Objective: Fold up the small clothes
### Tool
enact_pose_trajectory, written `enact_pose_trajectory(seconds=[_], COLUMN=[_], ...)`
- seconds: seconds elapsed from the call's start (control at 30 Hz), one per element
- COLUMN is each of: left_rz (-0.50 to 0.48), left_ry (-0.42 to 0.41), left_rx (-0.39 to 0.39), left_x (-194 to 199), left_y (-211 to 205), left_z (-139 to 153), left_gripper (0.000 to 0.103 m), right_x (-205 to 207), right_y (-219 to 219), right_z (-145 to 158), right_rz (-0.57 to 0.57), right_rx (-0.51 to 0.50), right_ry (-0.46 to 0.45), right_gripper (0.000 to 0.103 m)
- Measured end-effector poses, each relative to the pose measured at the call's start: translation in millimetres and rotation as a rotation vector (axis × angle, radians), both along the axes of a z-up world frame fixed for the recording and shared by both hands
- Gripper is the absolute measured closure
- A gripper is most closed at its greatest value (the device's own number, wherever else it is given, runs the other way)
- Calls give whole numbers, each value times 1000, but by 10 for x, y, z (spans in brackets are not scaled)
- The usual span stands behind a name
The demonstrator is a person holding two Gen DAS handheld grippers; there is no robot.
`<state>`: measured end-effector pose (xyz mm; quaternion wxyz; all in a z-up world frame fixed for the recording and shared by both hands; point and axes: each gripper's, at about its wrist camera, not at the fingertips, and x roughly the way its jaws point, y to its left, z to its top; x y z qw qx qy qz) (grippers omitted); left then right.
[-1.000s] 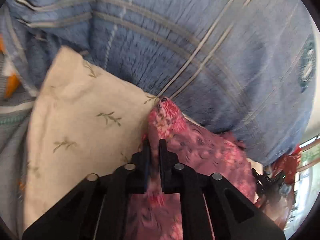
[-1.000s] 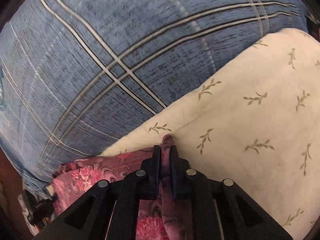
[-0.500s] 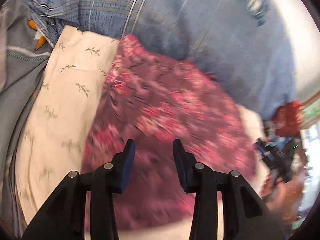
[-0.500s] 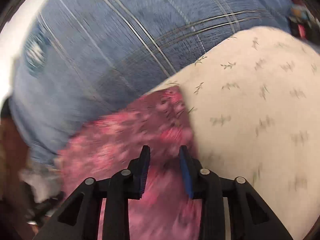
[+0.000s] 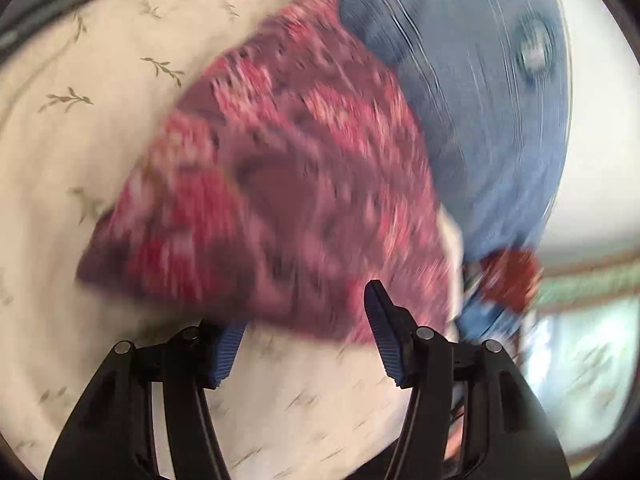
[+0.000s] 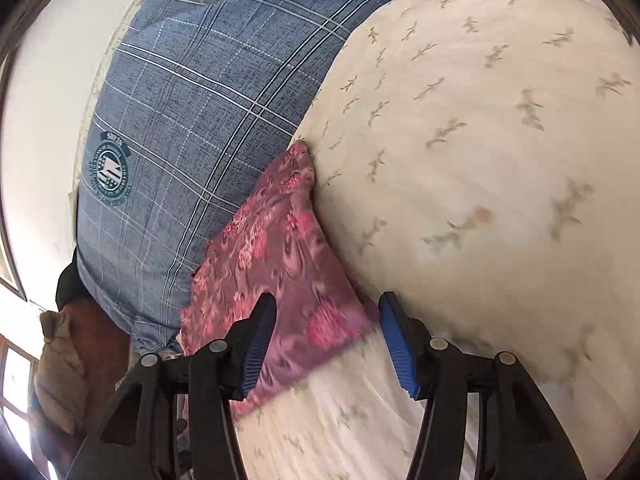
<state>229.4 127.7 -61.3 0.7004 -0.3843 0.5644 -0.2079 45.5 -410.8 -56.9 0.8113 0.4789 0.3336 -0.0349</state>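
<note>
A small pink and maroon flowered garment (image 5: pixel 280 184) lies folded flat on a cream cloth with leaf sprigs (image 5: pixel 80 160). In the left wrist view my left gripper (image 5: pixel 304 344) hovers at its near edge, jaws opening, nothing pressed between the blue pads. In the right wrist view the same garment (image 6: pixel 276 264) lies as a narrow wedge beside a cream fold (image 6: pixel 480 160). My right gripper (image 6: pixel 328 344) stands over its near end, jaws opening too, the cloth beneath them but free of the pads.
A blue plaid sheet (image 6: pixel 192 120) with a round badge (image 6: pixel 110 172) covers the surface behind. A white wall (image 6: pixel 44 100) lies beyond it. Brown and tan bundles (image 6: pixel 68 364) sit low on the left. Something red (image 5: pixel 512 280) shows right of the garment.
Both grippers were shut on corners of the flowered garment and have let go. Their jaws have spread and both have drawn back, leaving the garment lying on the cream cloth.
</note>
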Motion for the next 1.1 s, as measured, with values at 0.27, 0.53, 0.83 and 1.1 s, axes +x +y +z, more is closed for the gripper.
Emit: enact_pose_trajectory(seconds=[0.27,0.53,0.83,1.1], left_rz=[62,35,-143,-180], left_ry=[-78,-87,-305,-268], left_rx=[78,85,325,525], left_x=[-161,-431,135,657], left_y=[93,317,-546,-1116], left_z=[232,215,834,231], left_gripper=[92,95,55,49], right_x=[-129,-404,255,980], right_y=[-41,-216,236,357], right_z=[389,64,486,265], right_rz=[33,-88,109,188], right_rx=[-61,-41,-166,-303], right_ry=[-136,40,-104,-47], right_gripper=[96,86,86,88])
